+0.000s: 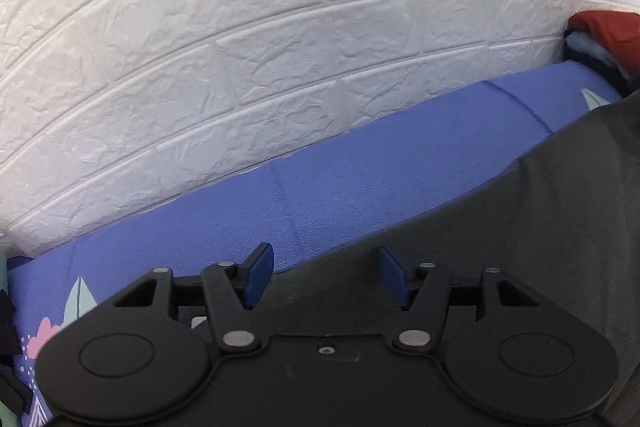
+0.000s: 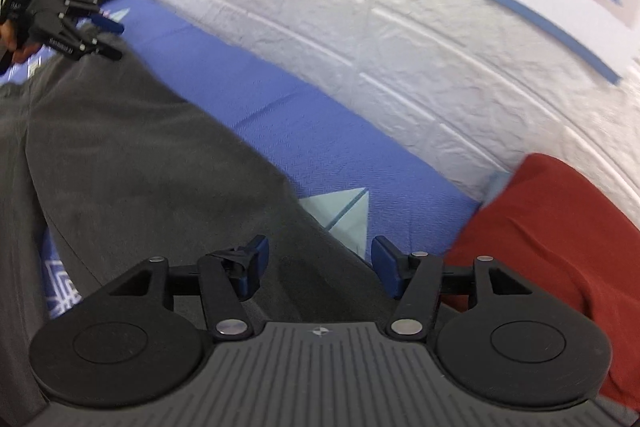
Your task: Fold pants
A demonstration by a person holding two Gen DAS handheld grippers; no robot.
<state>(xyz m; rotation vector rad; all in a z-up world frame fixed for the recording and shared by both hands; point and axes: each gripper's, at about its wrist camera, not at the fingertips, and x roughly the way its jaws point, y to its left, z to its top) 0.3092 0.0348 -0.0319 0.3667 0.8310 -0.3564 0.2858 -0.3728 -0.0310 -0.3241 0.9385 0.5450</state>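
Across the blue patterned bed sheet (image 2: 304,131), along the white brick wall (image 1: 240,47): dark grey pants (image 2: 132,163) spread flat, apparently laid out lengthwise for folding. Left gripper (image 1: 326,277) over the pants' far edge, jaws wide apart, nothing between them. Right gripper (image 2: 320,269) likewise over the other end, jaws wide, gripping nothing. Red cloth (image 2: 560,227) beside, on the right.
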